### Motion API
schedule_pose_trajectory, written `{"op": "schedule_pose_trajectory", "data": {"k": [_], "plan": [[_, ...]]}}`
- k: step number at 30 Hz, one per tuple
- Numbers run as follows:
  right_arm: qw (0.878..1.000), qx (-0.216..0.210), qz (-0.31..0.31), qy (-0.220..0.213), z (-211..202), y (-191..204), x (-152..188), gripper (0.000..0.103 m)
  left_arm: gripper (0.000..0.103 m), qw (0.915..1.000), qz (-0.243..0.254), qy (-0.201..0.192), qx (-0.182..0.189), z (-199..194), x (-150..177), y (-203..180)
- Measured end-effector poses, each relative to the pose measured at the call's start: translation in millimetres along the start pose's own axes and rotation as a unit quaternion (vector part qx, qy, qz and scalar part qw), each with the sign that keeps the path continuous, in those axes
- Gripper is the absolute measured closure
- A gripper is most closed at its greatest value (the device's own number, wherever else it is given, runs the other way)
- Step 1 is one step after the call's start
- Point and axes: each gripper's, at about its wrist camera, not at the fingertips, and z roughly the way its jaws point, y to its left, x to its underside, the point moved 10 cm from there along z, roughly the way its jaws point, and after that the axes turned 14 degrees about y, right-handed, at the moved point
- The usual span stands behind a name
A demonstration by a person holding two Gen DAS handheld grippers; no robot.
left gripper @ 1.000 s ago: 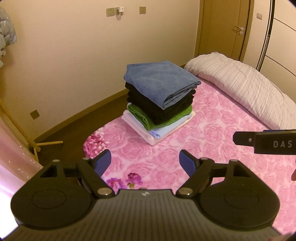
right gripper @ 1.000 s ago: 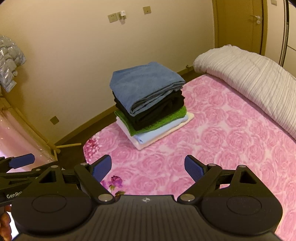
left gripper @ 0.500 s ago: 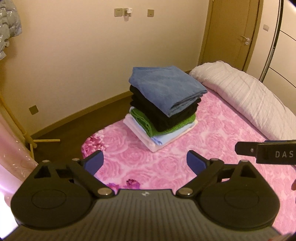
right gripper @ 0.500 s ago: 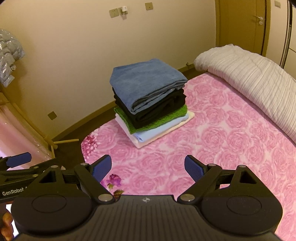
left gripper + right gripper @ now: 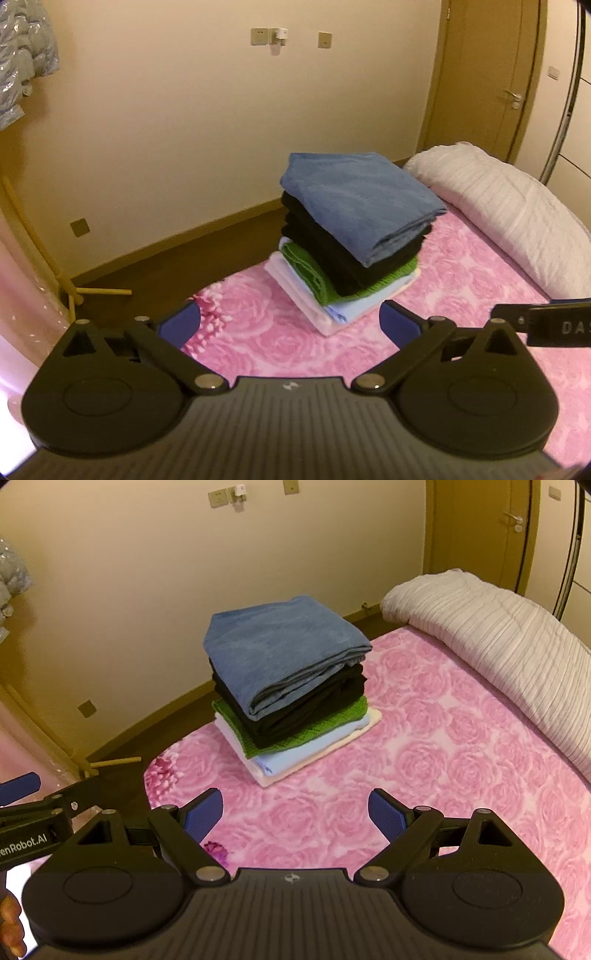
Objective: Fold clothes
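I am looking down over both grippers at a stack (image 5: 351, 236) of folded clothes sitting on the bed (image 5: 461, 295), near its corner by the wall and well ahead of both sets of fingers. A blue piece (image 5: 284, 650) is lying on top, then black (image 5: 306, 705), green (image 5: 314, 731), pale blue and white at the bottom; how many black pieces there are I cannot make out, and the lower layers are showing only as edges. The stack's long axis is running diagonally across the bed, its folded edges facing me and the top piece overhanging toward the right.

The left gripper (image 5: 291, 323) is opening its jaws, with nothing between them; its fingers (image 5: 399, 321) are standing wide over the pink cover. The right gripper (image 5: 295, 814) is holding its fingers (image 5: 386, 814) apart too, gripping nothing. In the left view the right gripper is cut off at the edge, showing only a black bar. In the right view the left gripper is likewise poking in from the left edge, and a bit of hand (image 5: 11, 928) is showing at the lower left corner. A white quilt (image 5: 498, 642) is lying along the bed's right side, running out of frame.
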Motion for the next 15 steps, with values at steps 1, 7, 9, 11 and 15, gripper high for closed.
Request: {"op": "schedule_pose_trajectory", "data": {"k": [1,7,9,11,15], "plan": [[1.000,0.002,0.000,0.003,3,0,-3,0.014,0.001,1.0000,0.000,-0.002,-0.006,3,-2,1],[1.000,-0.003,0.011,0.017,21,-6,-16,0.014,0.001,0.9995,-0.010,0.021,0.019,23,-8,2],[1.000,-0.007,0.015,0.022,27,-7,-20,0.014,0.001,0.9989,-0.015,0.038,0.025,31,-8,2],[0.999,-0.013,0.017,0.027,33,-7,-23,0.014,0.001,0.9989,-0.009,0.045,0.010,38,-9,1],[0.999,-0.018,0.014,0.036,43,-6,-31,0.014,0.001,0.9984,0.004,0.056,-0.007,52,-10,-2]]}}
